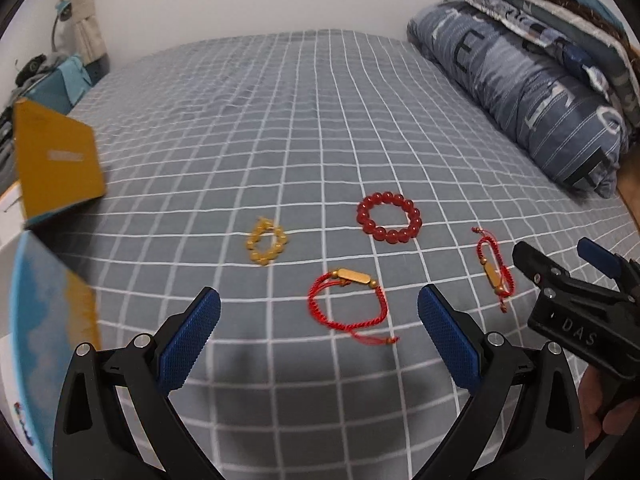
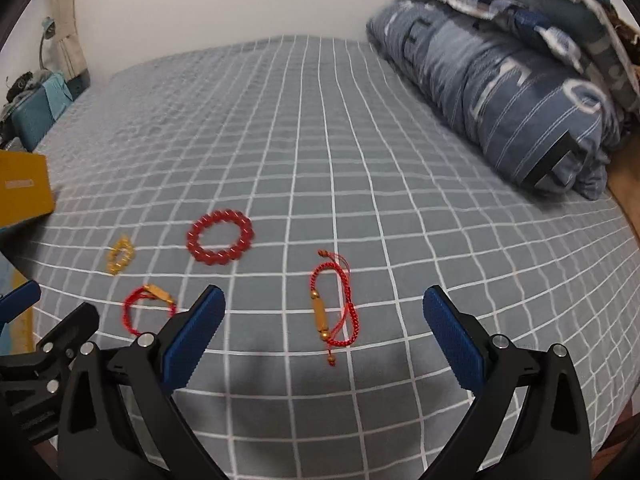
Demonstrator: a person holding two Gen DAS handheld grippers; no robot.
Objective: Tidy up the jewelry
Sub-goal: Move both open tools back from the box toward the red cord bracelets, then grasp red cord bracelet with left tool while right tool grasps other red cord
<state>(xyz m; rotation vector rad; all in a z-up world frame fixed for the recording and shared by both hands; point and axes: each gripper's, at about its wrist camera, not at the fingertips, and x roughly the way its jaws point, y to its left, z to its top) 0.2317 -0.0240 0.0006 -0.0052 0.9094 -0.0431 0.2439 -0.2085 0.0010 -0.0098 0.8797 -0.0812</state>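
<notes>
Both claws are spread wide and empty over the grey checked bed [image 1: 280, 120]: left claw [image 1: 319, 312] above a red cord bracelet [image 1: 347, 308], right claw [image 2: 324, 316] above another red cord bracelet [image 2: 334, 308].

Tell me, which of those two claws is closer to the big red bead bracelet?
Hard to call; perhaps the left gripper. The red bead bracelet lies ahead, slightly right of it. From the right gripper, it lies ahead-left. Both are open, short of it.
</notes>
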